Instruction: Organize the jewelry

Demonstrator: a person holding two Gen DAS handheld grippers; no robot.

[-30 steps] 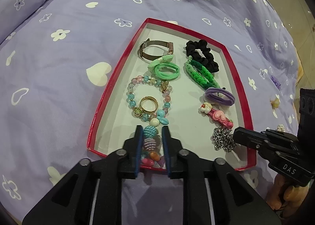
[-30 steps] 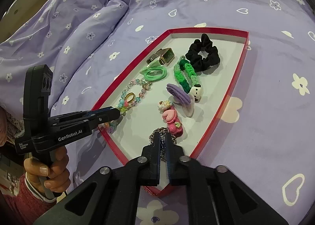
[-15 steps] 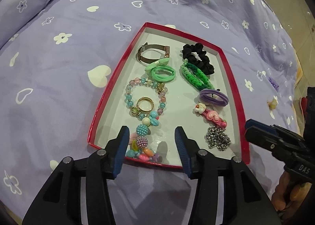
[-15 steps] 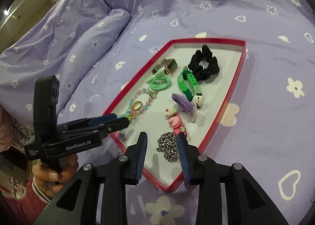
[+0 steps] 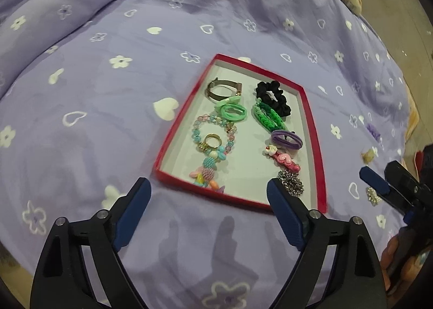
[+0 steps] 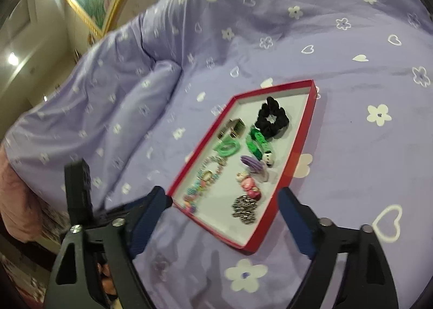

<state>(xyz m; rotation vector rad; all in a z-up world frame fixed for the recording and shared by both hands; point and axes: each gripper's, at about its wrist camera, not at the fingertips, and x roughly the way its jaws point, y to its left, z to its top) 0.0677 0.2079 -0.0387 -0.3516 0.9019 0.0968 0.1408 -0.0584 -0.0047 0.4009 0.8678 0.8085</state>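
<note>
**Both grippers spread wide, short of the red tray**

A purple bedspread [image 5: 113,125] with white hearts and flowers lies under the red tray [image 5: 319,171]. Both the left gripper [image 5: 208,190] and the right gripper [image 6: 226,200] are spread wide and empty, the tray just beyond their tips. Inside it, a silver chain [image 5: 291,182] lies at the near edge, a black scrunchie [image 5: 273,98] at the far end. The right view is blurred.

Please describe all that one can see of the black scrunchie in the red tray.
The black scrunchie is a ruffled ring of soft, matte cloth with a small hole in its middle. It lies flat on the pale floor of the red tray, in the far right corner. The green braided band lies against its near edge. No gripper touches it.
</note>
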